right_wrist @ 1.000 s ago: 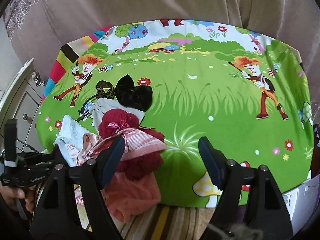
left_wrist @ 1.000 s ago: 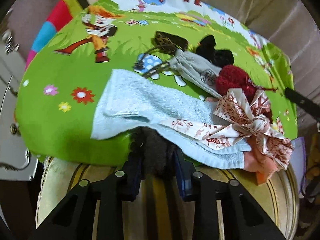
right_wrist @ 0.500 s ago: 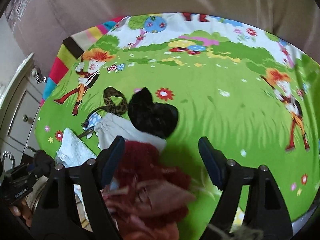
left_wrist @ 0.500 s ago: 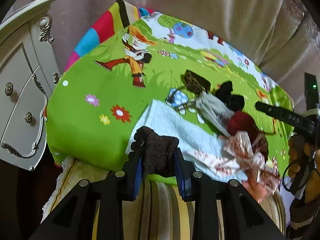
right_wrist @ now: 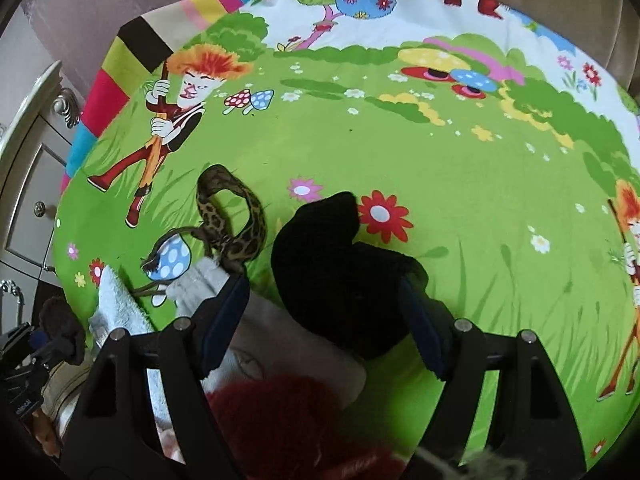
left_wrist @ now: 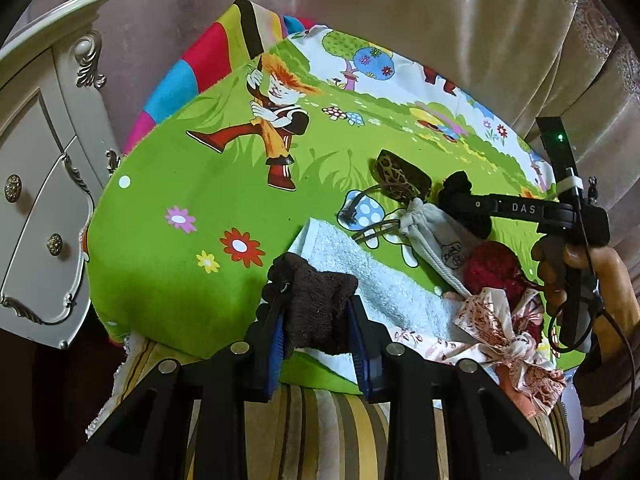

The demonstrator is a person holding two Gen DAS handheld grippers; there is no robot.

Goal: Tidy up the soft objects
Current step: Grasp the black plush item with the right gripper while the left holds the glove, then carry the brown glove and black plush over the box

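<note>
My left gripper (left_wrist: 316,316) is shut on a dark brown knitted cloth (left_wrist: 316,312), held above the front edge of the cartoon-print bed cover (left_wrist: 160,220). Behind it lie a pale blue towel (left_wrist: 384,288), a grey drawstring pouch (left_wrist: 432,236), a dark red woolly item (left_wrist: 494,270) and a red-and-white patterned ribbon cloth (left_wrist: 500,328). My right gripper (right_wrist: 324,316) stands open over a black soft item (right_wrist: 340,268), its fingers on either side without pressing. A leopard-print band (right_wrist: 230,220) lies just left of it, and the grey pouch (right_wrist: 280,332) sits under the left finger.
A white carved dresser (left_wrist: 36,184) stands at the left of the bed. Beige curtains (left_wrist: 440,20) hang behind. A striped cushion (left_wrist: 320,420) lies below the bed edge. A hand (left_wrist: 576,276) holds the right gripper handle. Open green cover (right_wrist: 500,220) spreads to the right.
My left gripper pulled the brown cloth out from under the towel and lifted it back. My right gripper swept left and down, from beside the red pile to over the black item.
</note>
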